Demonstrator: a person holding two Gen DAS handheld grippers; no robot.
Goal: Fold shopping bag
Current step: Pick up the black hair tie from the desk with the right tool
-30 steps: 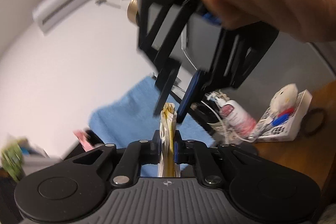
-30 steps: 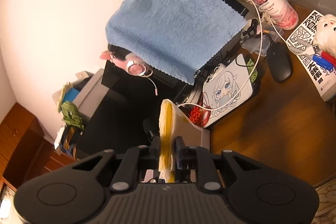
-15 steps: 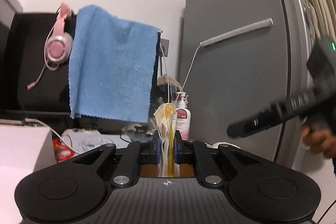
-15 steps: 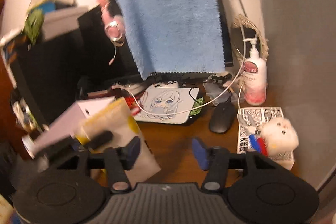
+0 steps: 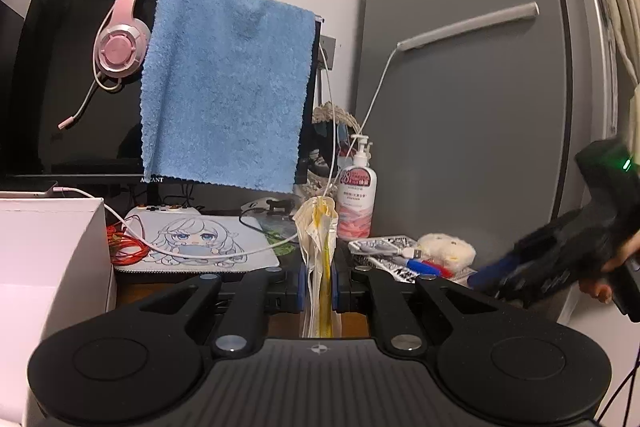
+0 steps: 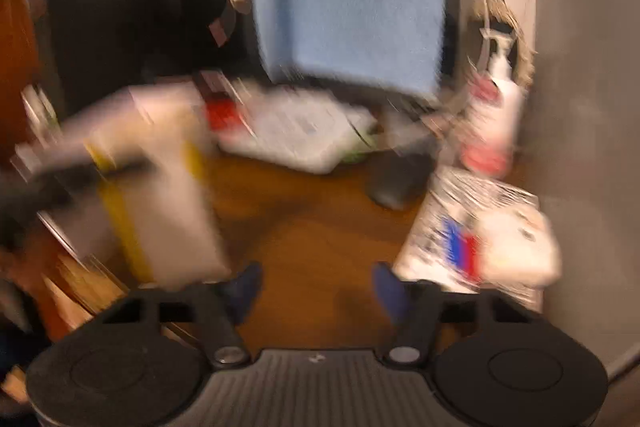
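Observation:
The folded shopping bag [image 5: 319, 247], cream with yellow stripes, stands edge-on between the fingers of my left gripper [image 5: 319, 285], which is shut on it. In the blurred right wrist view the same bag [image 6: 160, 195] hangs flat at the left, held by the left gripper's dark shape at the frame edge. My right gripper [image 6: 316, 291] is open with nothing between its blue pads, over the brown desk [image 6: 312, 227]. In the left wrist view the right gripper [image 5: 560, 251] appears at the far right, held by a hand.
A blue towel [image 5: 228, 83] hangs over a black monitor [image 5: 72, 79] with pink headphones [image 5: 120, 43]. A white box [image 5: 48, 255] sits at left, a printed mouse pad [image 5: 192, 243], pump bottle [image 5: 356, 195], plush toy [image 5: 444, 247], mouse [image 6: 394, 179] and grey fridge [image 5: 472, 107] around the desk.
My right gripper let go of the bag, opened and pulled away to the right. The left gripper kept its hold and swung level toward the desk.

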